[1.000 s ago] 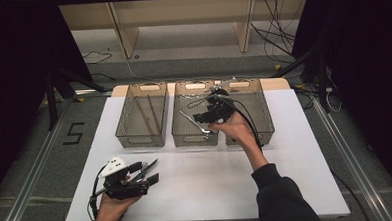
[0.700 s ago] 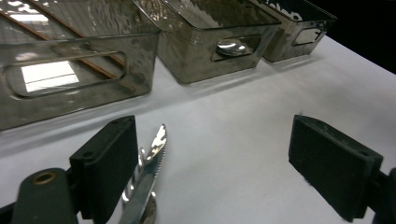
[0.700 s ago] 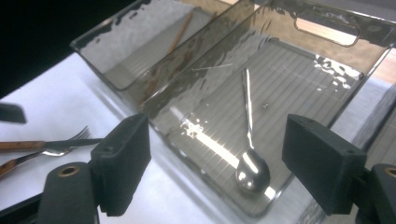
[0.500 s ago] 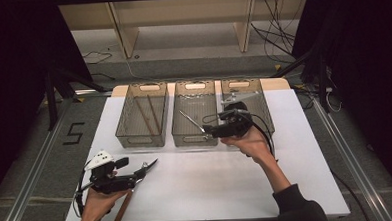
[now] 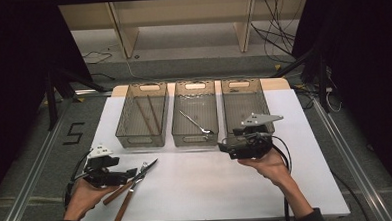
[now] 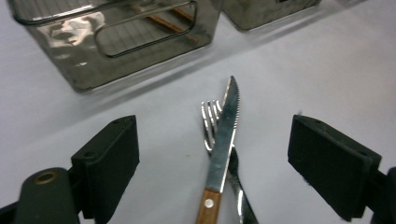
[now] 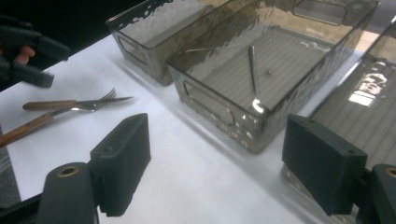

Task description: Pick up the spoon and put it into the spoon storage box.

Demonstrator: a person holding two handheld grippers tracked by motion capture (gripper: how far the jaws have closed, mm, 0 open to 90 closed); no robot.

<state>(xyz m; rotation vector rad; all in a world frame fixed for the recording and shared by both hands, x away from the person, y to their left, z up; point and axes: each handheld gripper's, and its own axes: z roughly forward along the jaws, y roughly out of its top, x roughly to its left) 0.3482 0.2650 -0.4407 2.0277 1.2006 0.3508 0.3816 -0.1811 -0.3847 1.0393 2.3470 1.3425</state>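
A white counter (image 5: 212, 190) carries three smoky clear bins in a row along its far edge: a left bin (image 5: 143, 138), a middle bin (image 5: 195, 136) and a right bin (image 5: 244, 101). Near the front left corner, a wooden-handled knife (image 5: 129, 183) and fork (image 5: 132, 193) lie crossed.

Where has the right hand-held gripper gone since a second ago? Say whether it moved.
Yes. The right hand-held gripper was over the middle bin and right bin; it has pulled back toward the person, onto the white table before them, jaws open and empty.
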